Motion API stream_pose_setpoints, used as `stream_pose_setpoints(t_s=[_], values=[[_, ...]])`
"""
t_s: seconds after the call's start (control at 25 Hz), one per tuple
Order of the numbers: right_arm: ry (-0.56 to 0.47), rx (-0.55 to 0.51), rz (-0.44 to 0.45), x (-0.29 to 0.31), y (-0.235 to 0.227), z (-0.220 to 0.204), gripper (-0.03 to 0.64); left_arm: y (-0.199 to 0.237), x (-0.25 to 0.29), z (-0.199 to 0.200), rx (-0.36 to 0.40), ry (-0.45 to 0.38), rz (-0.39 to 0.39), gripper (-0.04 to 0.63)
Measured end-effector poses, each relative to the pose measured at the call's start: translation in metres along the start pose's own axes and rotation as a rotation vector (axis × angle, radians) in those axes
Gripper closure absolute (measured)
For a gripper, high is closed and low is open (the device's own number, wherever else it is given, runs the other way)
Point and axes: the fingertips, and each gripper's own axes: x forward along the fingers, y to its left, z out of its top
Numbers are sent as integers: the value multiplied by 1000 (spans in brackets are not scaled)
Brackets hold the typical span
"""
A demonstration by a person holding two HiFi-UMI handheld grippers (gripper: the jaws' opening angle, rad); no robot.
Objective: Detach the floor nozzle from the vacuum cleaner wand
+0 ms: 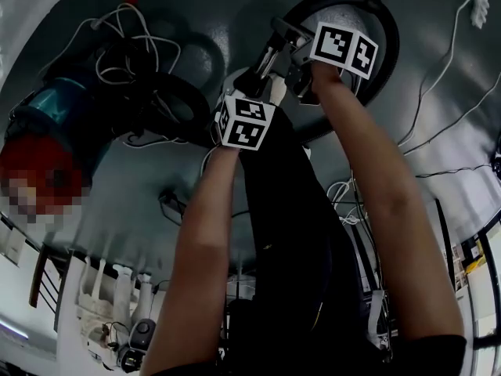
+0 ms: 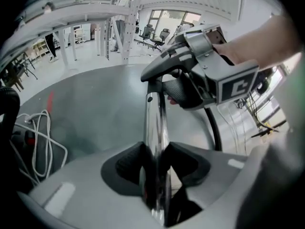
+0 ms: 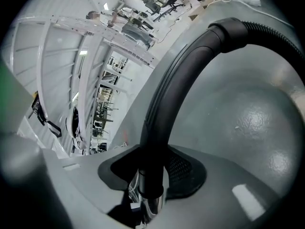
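Floor nozzle out of sight: we find it in none of our views. The chrome wand point(image 2: 155, 137) it must come off is clamped tight in the left claw point(image 2: 155, 175). Further along the wand, the right claw point(image 3: 151, 173) is clenched on the black curved handle point(image 3: 167, 94). Beyond the handle, the ribbed hose point(image 1: 387, 45) loops over the grey floor point(image 1: 196, 6). Left of the wand lies the vacuum cleaner point(image 1: 51, 104) among white cables point(image 1: 125, 37). We judge this the holding step, with separation not yet begun. Next, the wand's lower end must come within reach. One claw should steady the tube while the other frees any catch and pulls the nozzle straight off.
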Motion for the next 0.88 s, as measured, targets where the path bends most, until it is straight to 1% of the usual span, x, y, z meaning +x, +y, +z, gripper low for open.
stream_pose_setpoints(t_s=[0.08, 0.16, 0.24, 0.28, 0.36, 0.4, 0.52, 0.68, 0.88], values=[[-16, 4, -13, -2, -2, 0, 461, -3, 2, -1, -15, 19, -28, 425], [-57, 20, -20, -5, -3, 2, 463, -6, 4, 0, -1, 41, -57, 425], [-99, 30, -11, -7, -1, 5, 464, -5, 3, 6, 6, 29, -67, 423], [-106, 27, -3, -8, 2, 7, 463, -4, 3, 10, -10, 13, -67, 423], [-97, 22, 12, -7, 7, 8, 463, -1, 4, 18, -47, -16, -71, 422], [-85, 22, 19, -7, 8, 7, 463, -1, 4, 21, -47, -21, -73, 422], [-36, 10, 30, -7, 9, 7, 463, -2, 7, 26, -5, -5, -75, 430], [-4, -4, 30, -6, 9, 8, 462, -2, 7, 26, -20, -7, -84, 433], [10, -23, 44, -6, 14, 10, 459, -2, 4, 28, -34, -16, -90, 433]])
